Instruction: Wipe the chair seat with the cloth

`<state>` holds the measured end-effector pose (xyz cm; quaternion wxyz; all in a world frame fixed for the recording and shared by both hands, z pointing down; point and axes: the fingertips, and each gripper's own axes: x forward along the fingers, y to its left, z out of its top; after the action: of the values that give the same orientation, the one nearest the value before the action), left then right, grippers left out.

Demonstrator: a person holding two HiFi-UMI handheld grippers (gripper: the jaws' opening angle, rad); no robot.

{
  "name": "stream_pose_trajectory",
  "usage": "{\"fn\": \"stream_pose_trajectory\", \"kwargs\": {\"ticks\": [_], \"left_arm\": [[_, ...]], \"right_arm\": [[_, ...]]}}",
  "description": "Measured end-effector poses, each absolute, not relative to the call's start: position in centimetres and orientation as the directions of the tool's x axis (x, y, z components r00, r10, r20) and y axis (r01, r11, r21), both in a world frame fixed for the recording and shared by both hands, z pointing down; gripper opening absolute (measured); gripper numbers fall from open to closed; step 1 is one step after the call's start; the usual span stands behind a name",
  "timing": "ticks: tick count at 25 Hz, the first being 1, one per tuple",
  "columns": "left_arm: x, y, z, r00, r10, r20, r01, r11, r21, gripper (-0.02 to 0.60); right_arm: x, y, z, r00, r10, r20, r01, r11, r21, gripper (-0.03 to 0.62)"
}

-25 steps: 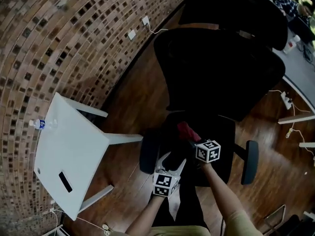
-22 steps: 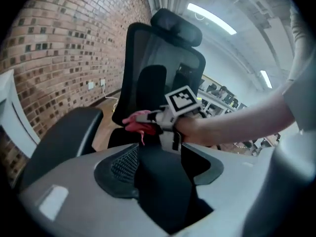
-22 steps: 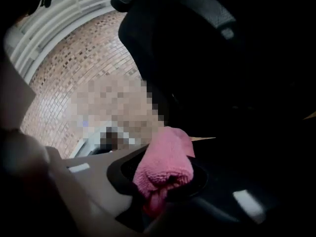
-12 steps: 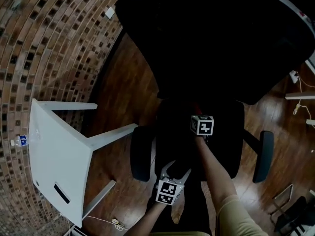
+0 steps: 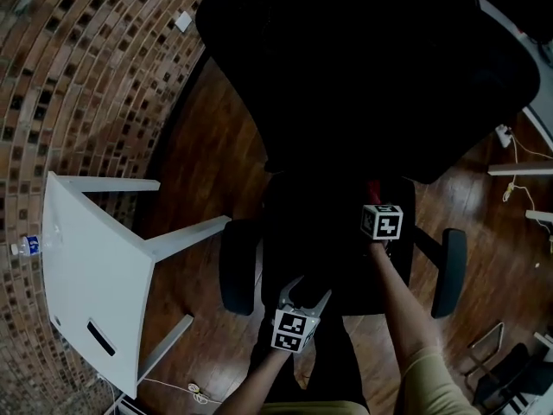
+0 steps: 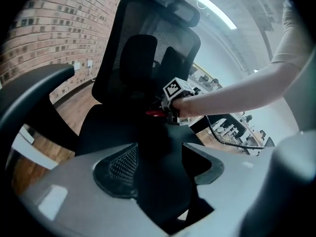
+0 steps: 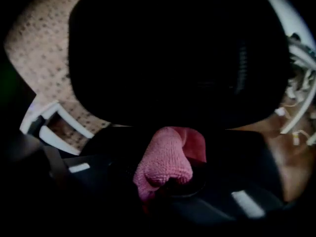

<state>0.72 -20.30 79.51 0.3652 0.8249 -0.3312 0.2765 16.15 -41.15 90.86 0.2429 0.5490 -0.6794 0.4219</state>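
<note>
Gripping pink cloth (image 7: 165,162), right tool (image 7: 169,180) over chair seat (image 5: 324,249).

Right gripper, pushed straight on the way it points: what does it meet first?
Probably the chair backrest, rising just beyond the pink cloth clamped in the right gripper; depth is hard to judge.

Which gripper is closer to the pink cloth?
Right. The right gripper is shut on the pink cloth, pressing it to the chair seat. The left gripper is open at the seat's front edge, apart from the cloth.
</note>
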Motion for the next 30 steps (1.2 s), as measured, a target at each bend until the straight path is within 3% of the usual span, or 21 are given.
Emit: {"fn": "stream_pose_trajectory", "kwargs": {"ticks": [3,5,7,10,14,17,20,22,24,27,30], "left_arm": [[-0.5,-20.1,79.6,0.614,-0.338,0.713,-0.759,-0.499,0.417,0.276],[-1.5,-20.1,79.7,0.602,-0.342,0.722,-0.764,-0.51,0.396,0.278],[-2.4,-20.5,79.8,0.589,-0.352,0.728,-0.772,-0.513,0.376,0.278],[-2.5,-20.9,79.7,0.585,-0.349,0.732,-0.777,-0.501,0.381,0.278],[-1.1,-20.6,79.5,0.612,-0.335,0.717,-0.758,-0.509,0.409,0.276],[0.7,-19.9,79.5,0.64,-0.312,0.702,-0.73,-0.534,0.427,0.278],[1.3,-19.3,79.6,0.648,-0.313,0.695,-0.722,-0.543,0.429,0.282],[0.7,-19.4,79.5,0.641,-0.325,0.696,-0.73,-0.537,0.422,0.282],[-0.5,-19.4,79.5,0.628,-0.327,0.706,-0.744,-0.519,0.42,0.282],[-2.3,-19.0,80.0,0.603,-0.329,0.727,-0.766,-0.493,0.413,0.282],[-3.6,-19.0,80.1,0.579,-0.336,0.743,-0.782,-0.487,0.389,0.282]], "right_arm": [[-0.1,-42.2,88.5,-0.609,-0.494,0.62,-0.785,0.266,-0.56,0.061],[-7.2,-42.3,88.1,-0.694,-0.445,0.566,-0.71,0.291,-0.641,0.061],[-9.5,-42.0,89.6,-0.68,-0.404,0.612,-0.724,0.243,-0.645,0.061],[-3.4,-41.3,91.7,-0.527,-0.434,0.73,-0.837,0.116,-0.535,0.06],[14.9,-37.8,93.5,-0.152,-0.471,0.869,-0.972,-0.09,-0.218,0.058],[26.8,-35.4,92.1,0.14,-0.436,0.889,-0.971,-0.236,0.038,0.058],[30.2,-34.8,91.4,0.224,-0.409,0.885,-0.951,-0.292,0.105,0.058],[26.1,-35.9,91.7,0.077,-0.458,0.886,-0.965,-0.259,-0.05,0.058],[16.6,-37.7,91.5,-0.234,-0.516,0.824,-0.931,-0.123,-0.342,0.058],[-0.5,-38.1,89.5,-0.628,-0.423,0.653,-0.753,0.116,-0.648,0.058],[-10.4,-37.6,88.8,-0.734,-0.354,0.58,-0.665,0.197,-0.721,0.06]]}}
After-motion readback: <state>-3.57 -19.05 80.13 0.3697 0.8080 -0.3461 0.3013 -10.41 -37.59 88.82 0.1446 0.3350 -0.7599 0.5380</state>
